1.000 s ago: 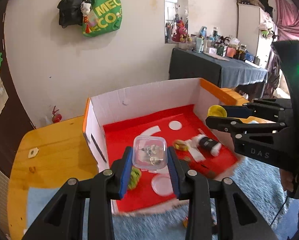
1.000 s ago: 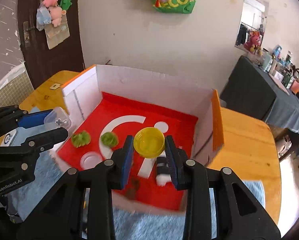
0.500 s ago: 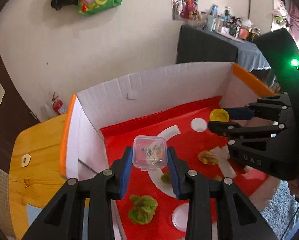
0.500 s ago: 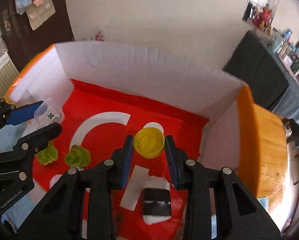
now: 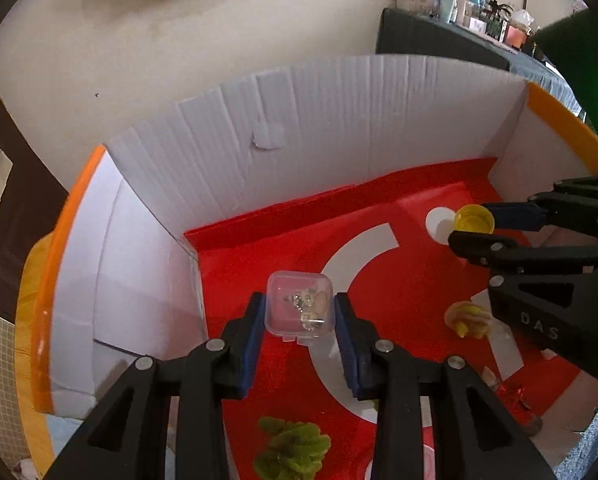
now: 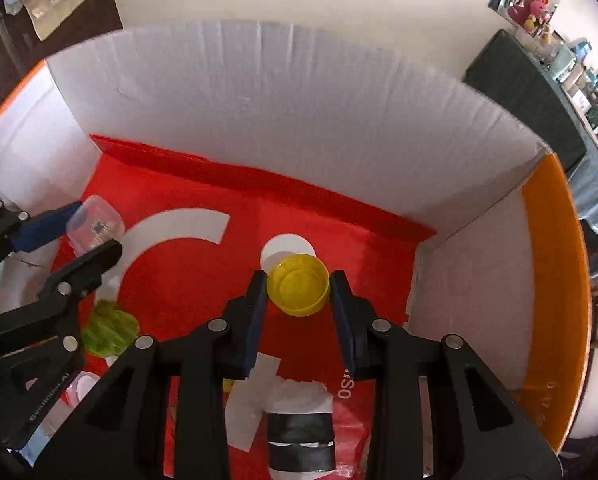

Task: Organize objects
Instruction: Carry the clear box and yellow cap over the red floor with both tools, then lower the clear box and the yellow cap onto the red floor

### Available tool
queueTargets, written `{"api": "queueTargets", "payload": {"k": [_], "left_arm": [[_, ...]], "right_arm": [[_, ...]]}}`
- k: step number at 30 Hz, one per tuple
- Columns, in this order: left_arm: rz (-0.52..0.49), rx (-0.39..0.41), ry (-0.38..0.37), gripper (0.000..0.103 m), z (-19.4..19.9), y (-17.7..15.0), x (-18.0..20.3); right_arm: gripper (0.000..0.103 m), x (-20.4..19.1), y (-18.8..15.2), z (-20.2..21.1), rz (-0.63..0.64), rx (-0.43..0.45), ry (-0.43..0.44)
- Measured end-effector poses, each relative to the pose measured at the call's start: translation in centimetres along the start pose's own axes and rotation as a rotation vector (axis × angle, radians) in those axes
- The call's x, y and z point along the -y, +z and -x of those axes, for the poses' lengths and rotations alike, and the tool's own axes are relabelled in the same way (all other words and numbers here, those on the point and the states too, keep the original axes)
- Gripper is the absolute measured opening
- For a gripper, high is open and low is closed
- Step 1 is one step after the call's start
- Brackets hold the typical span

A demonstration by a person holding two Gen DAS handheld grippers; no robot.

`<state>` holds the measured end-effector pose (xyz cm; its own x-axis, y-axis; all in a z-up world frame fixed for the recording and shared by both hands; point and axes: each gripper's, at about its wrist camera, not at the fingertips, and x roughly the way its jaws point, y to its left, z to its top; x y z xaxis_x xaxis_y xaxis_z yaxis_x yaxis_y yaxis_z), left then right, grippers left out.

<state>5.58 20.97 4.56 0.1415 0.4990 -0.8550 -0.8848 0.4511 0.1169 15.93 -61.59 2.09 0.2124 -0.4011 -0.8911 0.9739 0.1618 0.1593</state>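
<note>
The small clear plastic case (image 5: 300,309) looks light, rigid and smooth-walled, so it is probably best taken across its flat sides, as it is; the yellow cap (image 6: 298,290) seems light and stiff too, apt to slip if pinched off-centre. The left gripper (image 5: 300,316) is clamped narrowly on the case, the right gripper (image 6: 298,300) likewise on the cap's rim. Both things hang above the red floor of the cardboard box (image 6: 283,112), case toward the left wall, cap toward the right.

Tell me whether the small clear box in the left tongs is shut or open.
Shut. The clear box has its lid seated flush, small metal bits sealed inside, and the left tongs grip its sides.
</note>
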Motion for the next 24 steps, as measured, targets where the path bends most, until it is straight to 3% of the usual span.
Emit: {"api": "queueTargets", "payload": {"k": [24], "left_arm": [[0.021, -0.044, -0.01, 0.036, 0.4, -1.0, -0.1]], "right_arm": [[0.031, 1.2, -1.2, 0.7, 0.002, -0.029, 0.007]]}}
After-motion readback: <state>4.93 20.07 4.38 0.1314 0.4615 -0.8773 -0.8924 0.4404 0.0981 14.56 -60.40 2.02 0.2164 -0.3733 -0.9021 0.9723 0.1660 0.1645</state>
